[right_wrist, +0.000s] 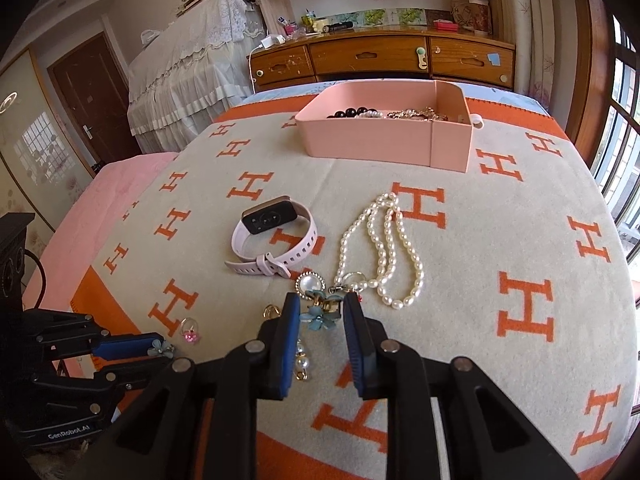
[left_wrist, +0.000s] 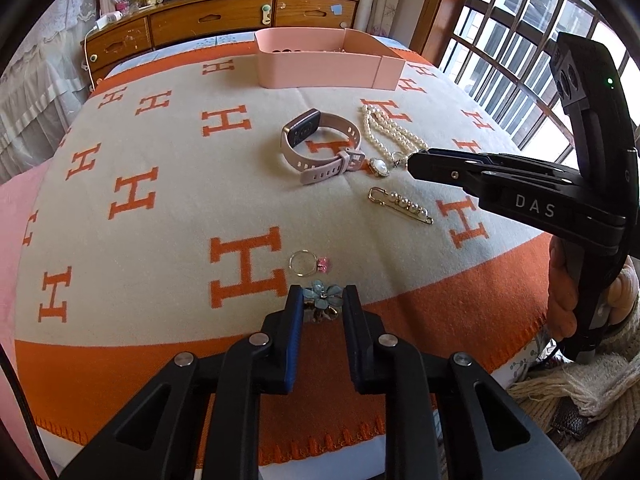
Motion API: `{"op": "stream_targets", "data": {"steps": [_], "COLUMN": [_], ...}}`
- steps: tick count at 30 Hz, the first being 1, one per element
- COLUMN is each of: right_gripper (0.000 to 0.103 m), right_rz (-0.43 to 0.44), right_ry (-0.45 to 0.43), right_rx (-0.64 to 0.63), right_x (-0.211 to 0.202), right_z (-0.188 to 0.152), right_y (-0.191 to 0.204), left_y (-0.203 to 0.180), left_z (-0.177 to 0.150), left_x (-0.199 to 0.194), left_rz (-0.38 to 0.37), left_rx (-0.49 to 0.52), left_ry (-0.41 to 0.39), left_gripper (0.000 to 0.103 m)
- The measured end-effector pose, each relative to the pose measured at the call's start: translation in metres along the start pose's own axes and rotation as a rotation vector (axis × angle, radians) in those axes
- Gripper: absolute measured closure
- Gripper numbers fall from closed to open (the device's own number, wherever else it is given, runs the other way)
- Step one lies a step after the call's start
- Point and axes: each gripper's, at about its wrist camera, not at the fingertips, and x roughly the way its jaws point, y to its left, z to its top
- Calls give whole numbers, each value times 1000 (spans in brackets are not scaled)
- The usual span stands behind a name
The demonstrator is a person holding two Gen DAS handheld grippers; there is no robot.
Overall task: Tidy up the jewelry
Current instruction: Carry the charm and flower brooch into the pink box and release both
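Note:
My left gripper is shut on a blue flower clip, just above the blanket's orange border; it also shows in the right wrist view. My right gripper is shut on a second blue flower piece, near the pearl pendant. A pink smartwatch, a pearl necklace, a pearl pin and a clear ring with a pink stone lie on the blanket. A pink box at the far side holds beads and chains.
The orange and cream H-pattern blanket covers the bed. A wooden dresser stands behind it, a barred window to the right, and a pink sheet to the left.

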Motion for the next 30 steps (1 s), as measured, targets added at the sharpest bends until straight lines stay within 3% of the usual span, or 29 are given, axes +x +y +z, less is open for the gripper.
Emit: {"op": "stream_targets", "data": {"steps": [8, 18, 24, 30], "right_gripper": [81, 81, 81, 81], "right_rz": [40, 67, 71, 57], "right_ry": [-48, -143, -196, -170], "right_rx": [81, 143, 209, 283], "right_x": [-18, -39, -41, -13], "right_z": [23, 80, 127, 157], "right_y": [-22, -49, -71, -95], "left_y": [3, 13, 21, 35], "left_z": [43, 153, 222, 262], "left_x": [-5, -16, 9, 49], "left_rz": [-7, -32, -37, -28], "left_rx": [-41, -70, -110, -185], "left_ry": [-20, -101, -81, -32], "left_gripper": [86, 86, 86, 86]}}
